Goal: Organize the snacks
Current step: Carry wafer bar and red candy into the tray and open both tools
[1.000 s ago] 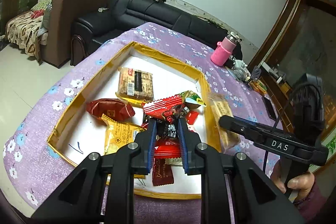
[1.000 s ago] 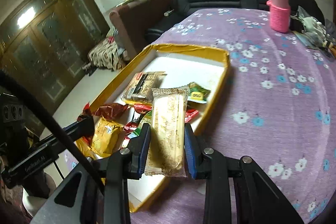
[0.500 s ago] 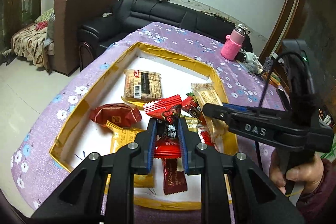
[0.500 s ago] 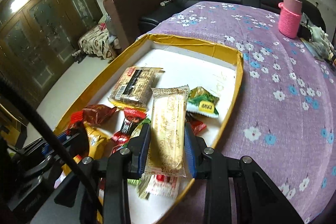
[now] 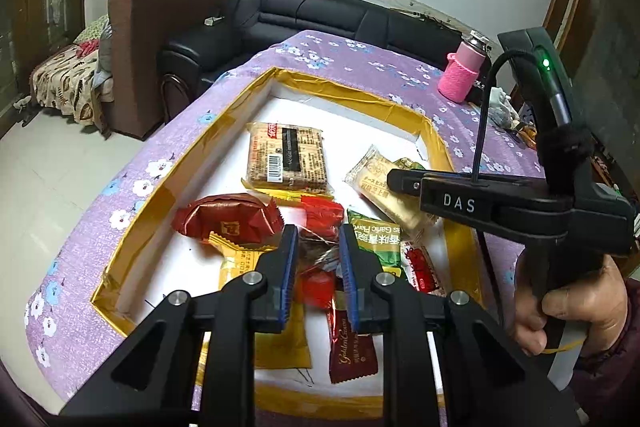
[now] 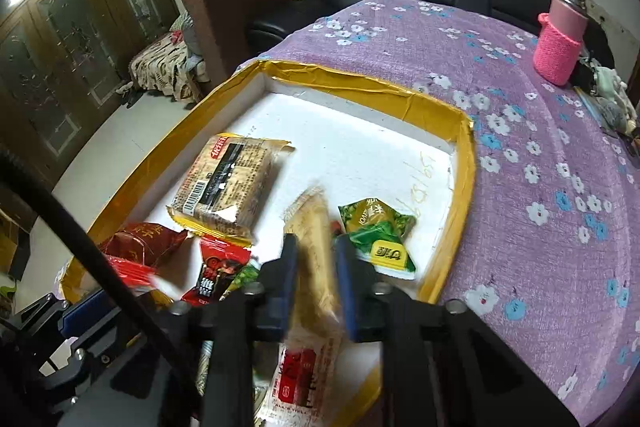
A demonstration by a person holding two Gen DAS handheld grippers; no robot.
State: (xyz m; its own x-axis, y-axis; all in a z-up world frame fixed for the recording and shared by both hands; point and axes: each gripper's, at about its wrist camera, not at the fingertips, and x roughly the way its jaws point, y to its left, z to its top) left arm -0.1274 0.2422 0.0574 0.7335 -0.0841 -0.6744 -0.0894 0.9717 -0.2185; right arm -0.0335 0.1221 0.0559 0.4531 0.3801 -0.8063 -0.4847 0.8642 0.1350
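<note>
A shallow white tray with a yellow taped rim [image 5: 352, 97] lies on the purple flowered tablecloth and holds several snack packets. My left gripper [image 5: 318, 259] is shut on a red and black snack packet [image 5: 320, 231] just above the tray's near half. My right gripper [image 6: 314, 259] is shut on a long beige wafer packet [image 6: 312, 227], blurred, over the tray's near right part; that packet also shows in the left wrist view [image 5: 384, 183]. A brown cracker pack [image 5: 286, 155] lies mid-tray and shows in the right wrist view [image 6: 228, 183] too.
A dark red packet [image 5: 228, 215], a green garlic snack [image 5: 376, 239], a yellow packet [image 5: 240, 267] and a maroon bar [image 5: 350, 343] lie in the tray. A pink-sleeved bottle [image 5: 462, 77] stands far right on the table. Sofas stand beyond the table.
My right gripper has moved left and down over the tray with the wafer packet. My left gripper has lowered slightly with its red packet.
</note>
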